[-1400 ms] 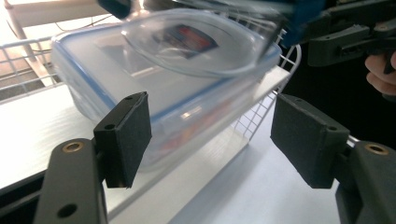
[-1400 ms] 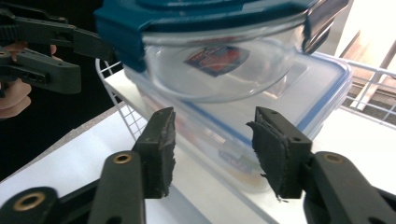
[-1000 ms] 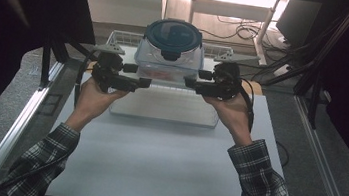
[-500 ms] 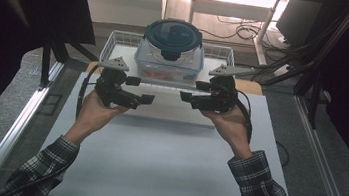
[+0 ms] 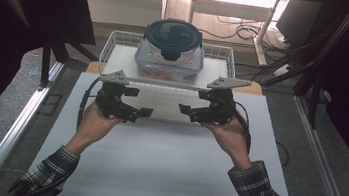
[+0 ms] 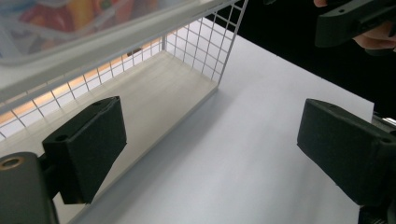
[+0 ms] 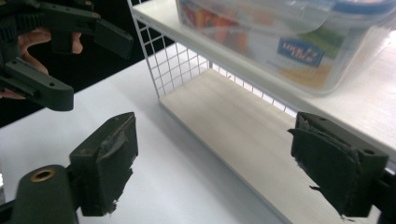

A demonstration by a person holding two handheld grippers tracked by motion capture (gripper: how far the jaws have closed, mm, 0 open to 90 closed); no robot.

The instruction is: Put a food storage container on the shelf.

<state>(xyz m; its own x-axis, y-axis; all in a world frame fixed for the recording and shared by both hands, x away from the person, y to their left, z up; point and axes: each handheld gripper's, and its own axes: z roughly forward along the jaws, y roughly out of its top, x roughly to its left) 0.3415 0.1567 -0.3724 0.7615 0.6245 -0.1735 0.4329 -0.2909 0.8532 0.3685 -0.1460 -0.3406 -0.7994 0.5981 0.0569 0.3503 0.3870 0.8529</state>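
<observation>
Already container (image 5: 171, 47) sitting on top shelf of wire rack (image 5: 119, 41) at worktop (image 5: 153, 176) far edge. Left tool (image 5: 143, 113), right tool (image 5: 186, 110) hanging below shelf, jaws just opening wide, gripping nothing. Placement looking done; only retreat remaining.

The container (image 5: 170, 51) at the upper centre of the high view is clear, glossy plastic with a dark blue glossy lid (image 5: 174, 34). It sits on a rack (image 5: 217, 52) of thin white-coated wire mesh, whose 2 shelves (image 7: 243, 126) look like pale, matt wood. The table top (image 5: 154, 166) in the lower half is a smooth, matt white sheet. The left gripper (image 5: 146, 111) and right gripper (image 5: 183, 110) are matt black plastic; in the right gripper view the pads (image 7: 109, 161) look like rough, frayed rubber or foam. The sleeves (image 5: 47, 175) at the bottom are checked cloth.
</observation>
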